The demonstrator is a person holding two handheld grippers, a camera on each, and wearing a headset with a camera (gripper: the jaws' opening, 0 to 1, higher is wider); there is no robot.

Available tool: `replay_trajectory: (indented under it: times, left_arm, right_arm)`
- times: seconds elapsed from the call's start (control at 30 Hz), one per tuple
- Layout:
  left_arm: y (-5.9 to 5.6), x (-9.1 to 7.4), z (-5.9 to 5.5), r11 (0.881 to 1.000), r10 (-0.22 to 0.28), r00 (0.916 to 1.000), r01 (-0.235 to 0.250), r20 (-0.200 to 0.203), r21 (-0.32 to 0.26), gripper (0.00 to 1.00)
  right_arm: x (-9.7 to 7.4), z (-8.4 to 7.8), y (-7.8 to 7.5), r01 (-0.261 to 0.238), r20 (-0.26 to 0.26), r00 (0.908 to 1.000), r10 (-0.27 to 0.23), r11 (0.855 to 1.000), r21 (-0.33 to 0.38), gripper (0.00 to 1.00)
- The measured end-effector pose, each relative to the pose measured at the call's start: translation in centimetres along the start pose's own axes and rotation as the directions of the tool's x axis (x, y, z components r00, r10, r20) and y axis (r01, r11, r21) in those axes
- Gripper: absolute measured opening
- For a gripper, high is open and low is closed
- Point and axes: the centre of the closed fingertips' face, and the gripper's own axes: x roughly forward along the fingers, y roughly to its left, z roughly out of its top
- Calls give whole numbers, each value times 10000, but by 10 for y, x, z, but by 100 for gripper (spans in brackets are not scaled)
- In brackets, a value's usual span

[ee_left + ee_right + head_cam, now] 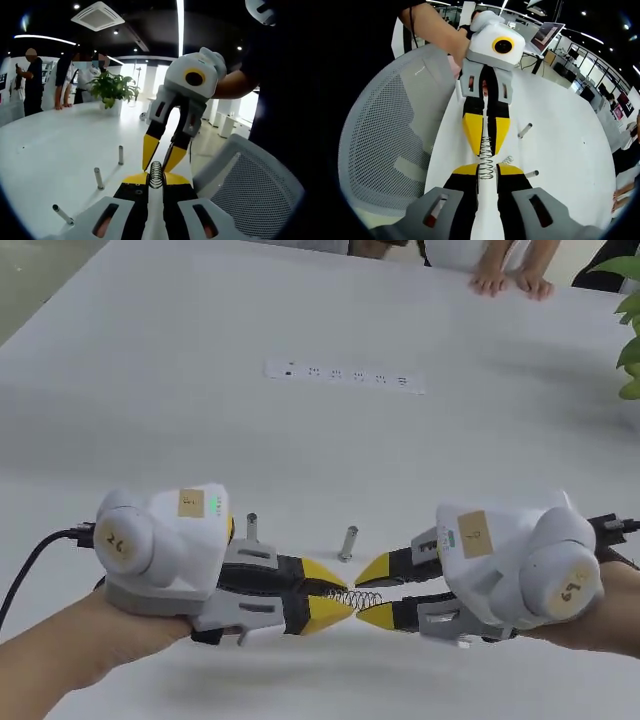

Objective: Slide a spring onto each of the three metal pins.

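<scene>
A thin wire spring (365, 597) hangs level just above the white table (330, 460), between my two grippers, which meet tip to tip. My left gripper (348, 597) is shut on one end of the spring (156, 175). My right gripper (358, 600) faces it, its jaws open around the spring's (486, 161) other end. Two upright metal pins (252, 528) (348, 543) stand right behind the jaws. The left gripper view has three pins (120, 155) (99, 178) (62, 214), all bare. A second small spring (507, 160) lies on the table beside a pin (532, 173).
A white power strip (345, 375) lies mid-table farther back. Other people's hands (510, 280) rest on the far edge, and a green plant (630, 330) stands at the right. A grey mesh chair (385, 150) is close to the near table edge. A black cable (30, 565) trails left.
</scene>
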Motion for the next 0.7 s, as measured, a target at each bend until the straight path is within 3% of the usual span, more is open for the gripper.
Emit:
replay_trajectory:
  times: [0.5,0.7]
  left_arm:
    - [1,-2,2,10000,13,10000,-12,98,-69,2]
    - [3,-5,7,9997,-14,9987,27,504,-254,2]
  right_arm:
    - [-2,-3,0,-13,360,9994,-9,9981,614,8]
    - [-8,2,-5,49,507,9987,-94,9961,882,7]
